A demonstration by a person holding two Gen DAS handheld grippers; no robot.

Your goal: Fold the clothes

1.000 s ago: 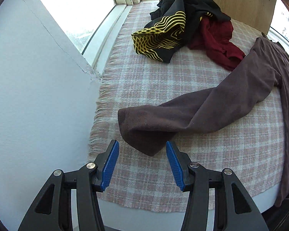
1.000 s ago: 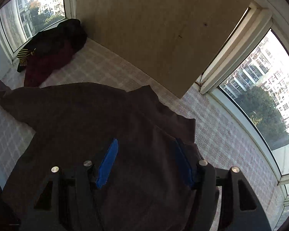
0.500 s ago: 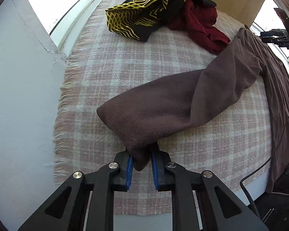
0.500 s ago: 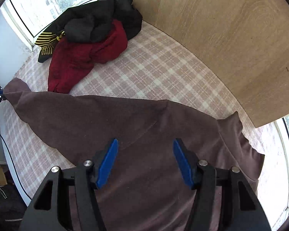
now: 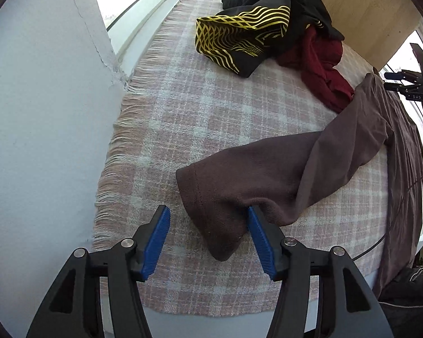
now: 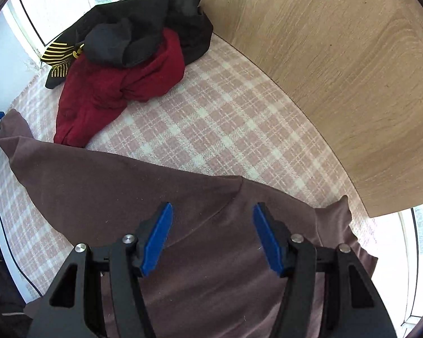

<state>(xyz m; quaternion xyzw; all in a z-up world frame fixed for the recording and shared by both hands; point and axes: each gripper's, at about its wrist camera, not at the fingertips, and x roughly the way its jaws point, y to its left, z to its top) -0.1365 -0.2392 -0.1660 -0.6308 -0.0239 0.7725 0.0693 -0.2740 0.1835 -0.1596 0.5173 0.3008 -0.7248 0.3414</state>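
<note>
Brown top [image 6: 200, 253] lies spread on the plaid blanket [image 6: 225, 129], sleeve cuff [image 5: 211, 197] between the left tool's [image 5: 208, 239] just-opened jaws, unpinched. Right tool [image 6: 213, 236], spread, hovers over the body, apparently positioning for folding.

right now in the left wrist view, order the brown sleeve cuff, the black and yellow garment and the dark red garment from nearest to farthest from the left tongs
1. Brown sleeve cuff: lying between the left tongs, which have just been opening.
2. Dark red garment: far right, beside the sleeve's upper end.
3. Black garment with yellow wavy lines: top centre, about as far; too close to call.
</note>
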